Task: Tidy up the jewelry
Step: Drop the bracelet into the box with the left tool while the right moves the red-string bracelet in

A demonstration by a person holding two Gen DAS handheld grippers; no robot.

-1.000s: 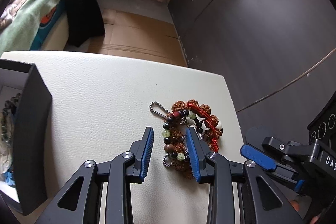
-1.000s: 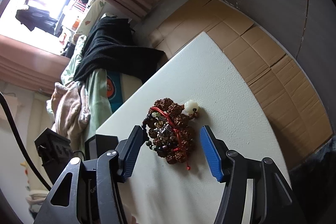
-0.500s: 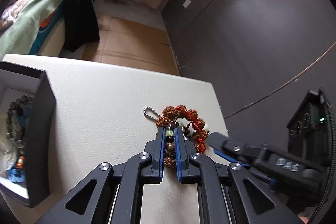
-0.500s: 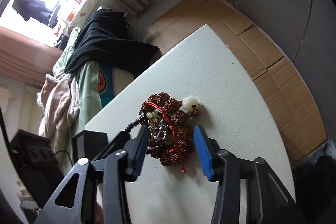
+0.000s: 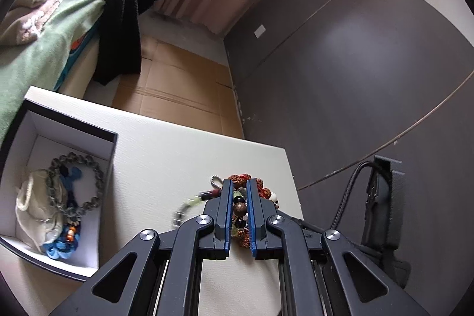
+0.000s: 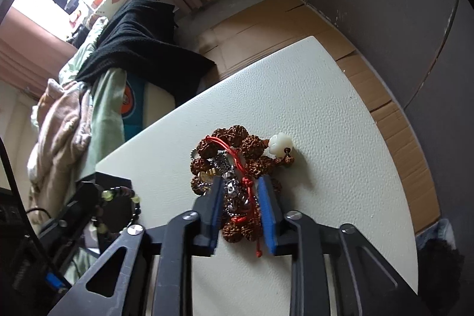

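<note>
My left gripper [image 5: 238, 194] reaches low over the white bench [image 5: 166, 156], fingers pinching a dark beaded bracelet [image 5: 239, 208], its loop trailing left toward the open box [image 5: 68, 144]. My right gripper [image 6: 241, 194] has its fingers narrowed around the brown seed-bead pile [image 6: 237, 156].

Bumpy brown seed beads [image 6: 237, 156] with shiny red cord [image 6: 234, 159]. Pebbly matt white table [image 6: 311, 96]. Smooth cardboard floor [image 5: 177, 91].
</note>
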